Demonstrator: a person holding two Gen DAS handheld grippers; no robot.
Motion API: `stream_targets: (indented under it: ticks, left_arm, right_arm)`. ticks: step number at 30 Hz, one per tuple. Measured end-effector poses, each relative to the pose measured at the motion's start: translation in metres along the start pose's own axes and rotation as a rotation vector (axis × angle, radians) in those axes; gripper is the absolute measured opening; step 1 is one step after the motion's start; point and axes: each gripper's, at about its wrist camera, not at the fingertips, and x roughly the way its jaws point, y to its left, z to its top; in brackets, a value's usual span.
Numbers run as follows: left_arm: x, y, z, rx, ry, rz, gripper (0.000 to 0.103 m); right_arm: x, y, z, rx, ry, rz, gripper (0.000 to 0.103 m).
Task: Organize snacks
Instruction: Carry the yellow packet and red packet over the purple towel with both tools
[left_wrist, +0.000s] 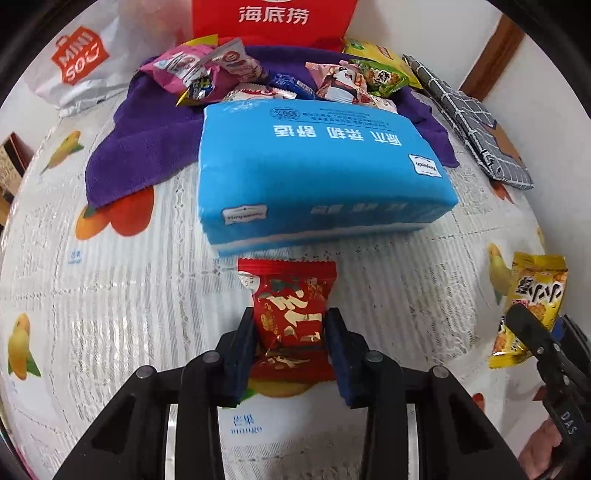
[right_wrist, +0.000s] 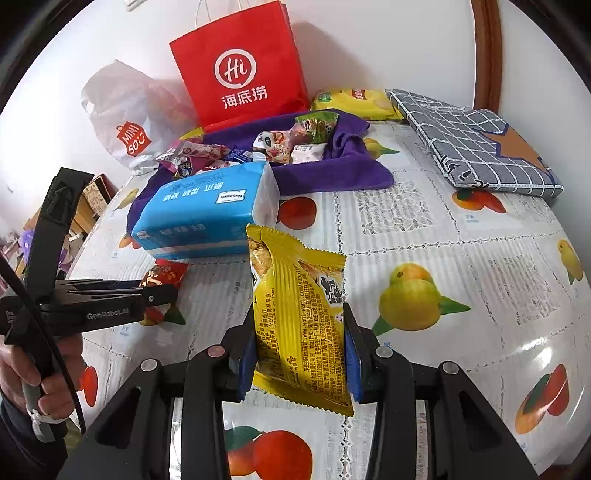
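Left wrist view: my left gripper clamps the red snack packet lying before the blue tissue pack, its lower end hidden behind my pads. My right gripper pinches the yellow snack packet above open tablecloth.

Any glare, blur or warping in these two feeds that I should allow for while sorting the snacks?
Left wrist view: strong fisheye bowing, dark corners, soft sheen on the tablecloth; the red snack packet is sharp. Right wrist view: same warp, bright glare patches on the cloth at lower right; print on the yellow snack packet stays legible.
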Motion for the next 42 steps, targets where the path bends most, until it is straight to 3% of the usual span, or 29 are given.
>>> stream_targets:
  ticks: [10, 23, 42]
  left_arm:
    - [-0.026, 0.011, -0.008, -0.017, -0.043, -0.070, 0.035]
    - [-0.057, 0.018, 0.002, -0.012, -0.113, -0.087, 0.035]
    - [-0.095, 0.036, 0.051, -0.029, -0.216, -0.095, 0.035]
  right_arm:
    - [-0.006, 0.011, 0.000, -0.024, -0.009, 0.012, 0.039]
    - [-0.014, 0.031, 0.016, -0.061, -0.042, 0.006, 0.039]
    - [-0.017, 0.059, 0.078, -0.095, -0.122, -0.011, 0.039]
